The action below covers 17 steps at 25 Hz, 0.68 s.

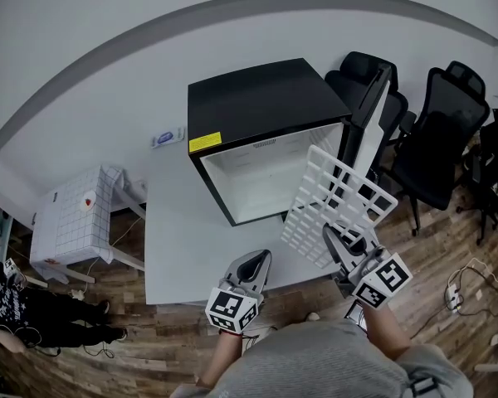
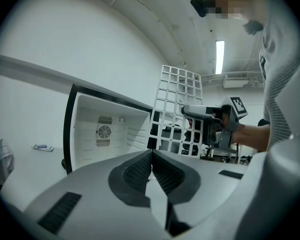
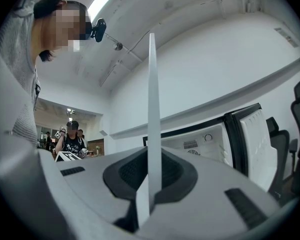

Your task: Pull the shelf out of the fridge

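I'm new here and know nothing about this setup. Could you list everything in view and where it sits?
fridge: one, black outside, white inside, on the table, door open
shelf: one, white grid, out of the fridge, tilted in front of it
table: one, white, under the fridge
small flat item: one, white and blue, on the table left of the fridge
side table: one, white checked cover, far left
office chairs: at least two, black, right of the fridge
bystander: one, in black, lower left
left claw: one, grey, shut, empty, over the table's near edge
right claw: one, grey, shut on the shelf's near edge
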Tool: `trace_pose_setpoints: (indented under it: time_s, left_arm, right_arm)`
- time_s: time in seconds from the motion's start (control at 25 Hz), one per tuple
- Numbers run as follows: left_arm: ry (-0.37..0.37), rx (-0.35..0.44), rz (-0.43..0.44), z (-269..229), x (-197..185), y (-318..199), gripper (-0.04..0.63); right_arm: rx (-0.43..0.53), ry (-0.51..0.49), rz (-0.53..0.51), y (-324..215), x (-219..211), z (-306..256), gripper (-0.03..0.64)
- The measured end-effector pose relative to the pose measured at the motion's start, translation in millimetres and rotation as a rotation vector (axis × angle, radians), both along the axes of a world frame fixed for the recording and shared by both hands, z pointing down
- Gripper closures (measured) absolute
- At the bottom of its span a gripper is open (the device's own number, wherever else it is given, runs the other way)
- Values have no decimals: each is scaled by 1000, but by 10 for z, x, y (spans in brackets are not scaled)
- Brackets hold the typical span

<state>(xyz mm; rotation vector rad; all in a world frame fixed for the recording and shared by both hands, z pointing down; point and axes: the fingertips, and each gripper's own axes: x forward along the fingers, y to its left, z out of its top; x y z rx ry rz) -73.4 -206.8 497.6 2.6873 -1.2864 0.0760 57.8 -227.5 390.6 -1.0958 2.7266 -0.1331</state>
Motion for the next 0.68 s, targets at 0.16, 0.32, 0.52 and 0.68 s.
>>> trace_pose_setpoints:
  time_s: [0.16,0.32,0.52,0.68]
  left_arm:
    - [0,-1,3,4,7,-7,584]
    - [1,-5,7,17,18,-14,584]
    - [0,-5,13,9,36,-30,584]
    - [1,-5,17,7,44,-42,584]
  right_arm:
    - [2,3,0,-2,2,-6,589]
    - [-2,12,7,-14,11,5,589]
    - [-6,11,10,-19,17,8,589]
    - [-7,11,11,-30,22,7,589]
